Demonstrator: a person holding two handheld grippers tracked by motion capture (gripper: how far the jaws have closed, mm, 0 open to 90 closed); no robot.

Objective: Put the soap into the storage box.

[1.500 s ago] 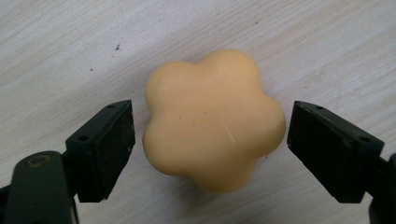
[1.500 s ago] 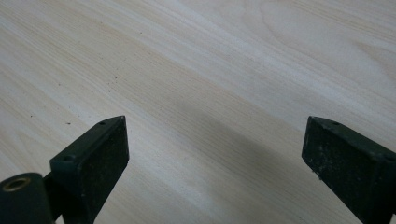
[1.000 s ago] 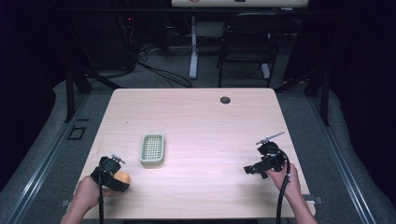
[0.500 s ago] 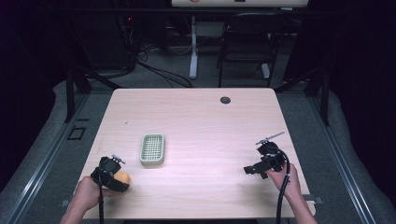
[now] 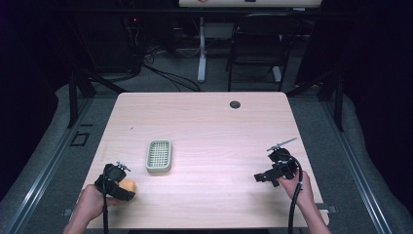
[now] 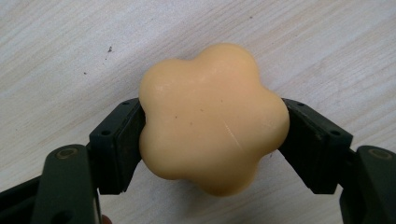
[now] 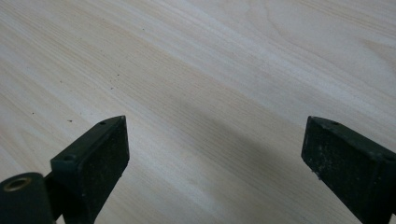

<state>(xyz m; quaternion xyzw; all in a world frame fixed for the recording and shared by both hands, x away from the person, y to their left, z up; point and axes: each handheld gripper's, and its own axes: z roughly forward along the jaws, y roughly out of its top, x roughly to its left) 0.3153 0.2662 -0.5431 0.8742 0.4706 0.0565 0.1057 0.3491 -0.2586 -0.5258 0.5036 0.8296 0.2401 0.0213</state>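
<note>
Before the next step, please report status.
Left hand-held gripper shut on orange flower-shaped soap. Right hand-held gripper open, empty. Green tray ahead, path clear.

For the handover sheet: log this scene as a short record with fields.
held item: yellow flower-shaped soap
left gripper: shut on the soap, fingers pressing both its sides, low over the table's near left corner
right gripper: open, nothing between its fingers, over bare wood at the near right
green soap dish: empty, left of centre, beyond the soap and apart from it
table: light wood, dark round cap near the far edge
</note>
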